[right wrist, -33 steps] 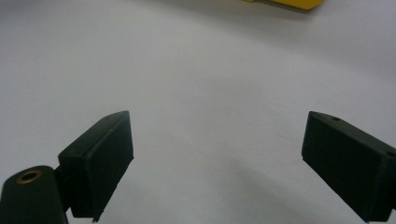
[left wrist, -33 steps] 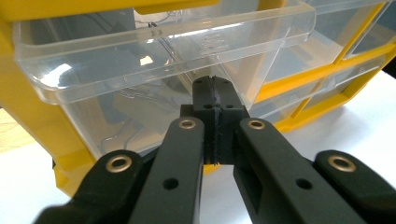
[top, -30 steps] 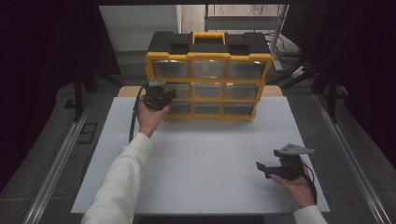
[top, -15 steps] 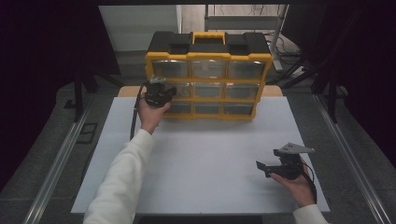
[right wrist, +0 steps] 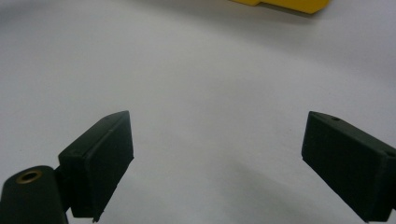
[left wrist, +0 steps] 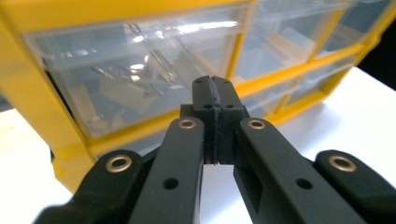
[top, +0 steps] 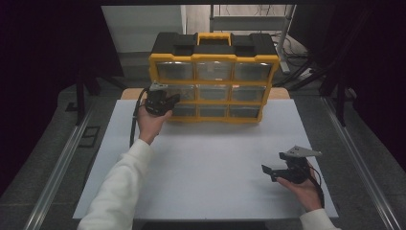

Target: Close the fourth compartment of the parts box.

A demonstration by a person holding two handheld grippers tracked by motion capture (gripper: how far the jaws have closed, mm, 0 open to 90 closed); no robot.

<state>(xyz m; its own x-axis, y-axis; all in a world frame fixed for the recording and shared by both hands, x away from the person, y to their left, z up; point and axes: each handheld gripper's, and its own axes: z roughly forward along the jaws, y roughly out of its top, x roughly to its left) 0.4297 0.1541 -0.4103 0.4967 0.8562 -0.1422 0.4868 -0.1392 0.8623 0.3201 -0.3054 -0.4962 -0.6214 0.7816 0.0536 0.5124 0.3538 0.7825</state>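
Change: compared with the earlier high views, the left gripper (top: 162, 102) sits a little further right along the cabinet front, while the right gripper (top: 286, 170) has kept its place
Left gripper: black jaws pressed together with nothing between them, tips right in front of a clear drawer (left wrist: 140, 70) at the left end of the cabinet; whether they touch it cannot be told
Cabinet: yellow-framed plastic storage cabinet (top: 214, 81) with a black top, a yellow handle and rows of clear drawers, standing upright at the far edge of the white table top (top: 210, 163)
Right gripper: jaws wide apart, nothing between them, held low over the bare white surface at the near right, well apart from the cabinet
Left hand: white sleeve (top: 119, 187) reaching forward from the bottom edge
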